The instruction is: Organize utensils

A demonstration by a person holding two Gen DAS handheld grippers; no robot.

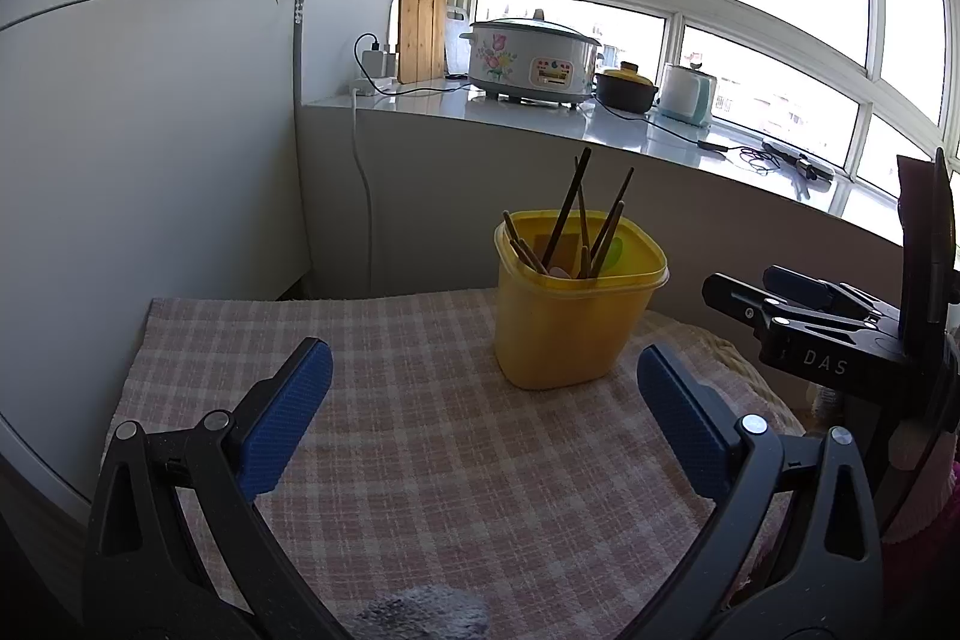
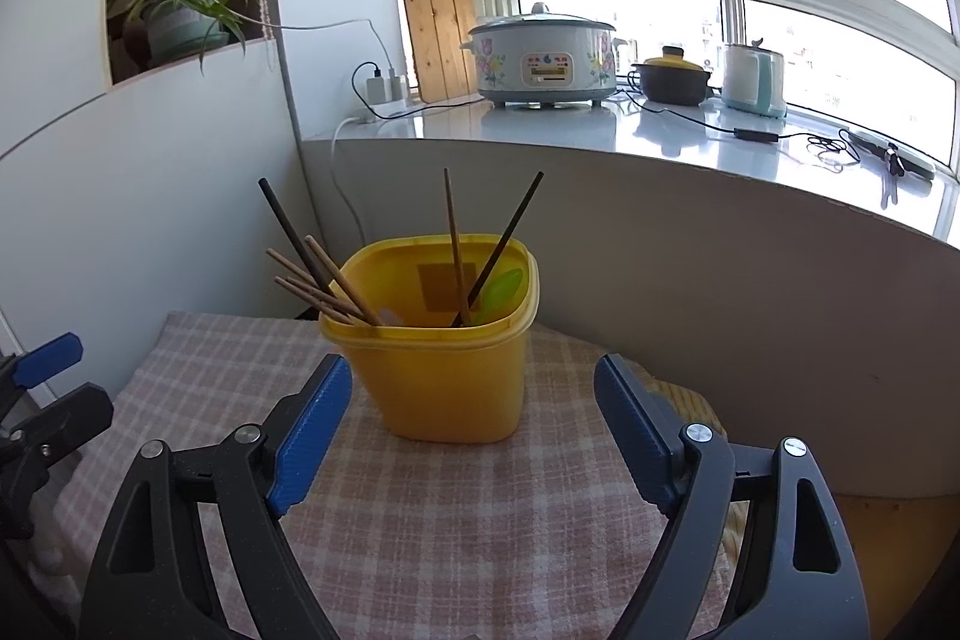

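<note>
Utensils all in bin, both grippers empty.
My right gripper (image 2: 474, 430), spread wide, faces bin (image 2: 447, 376) just ahead; left gripper (image 1: 483, 418) also spread, bin ahead-right; chopsticks (image 2: 456, 250) lean near-upright.

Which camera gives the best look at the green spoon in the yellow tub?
The right wrist view: the green spoon shows broadly inside the yellow tub. The left wrist view shows only a sliver behind chopsticks.
</note>
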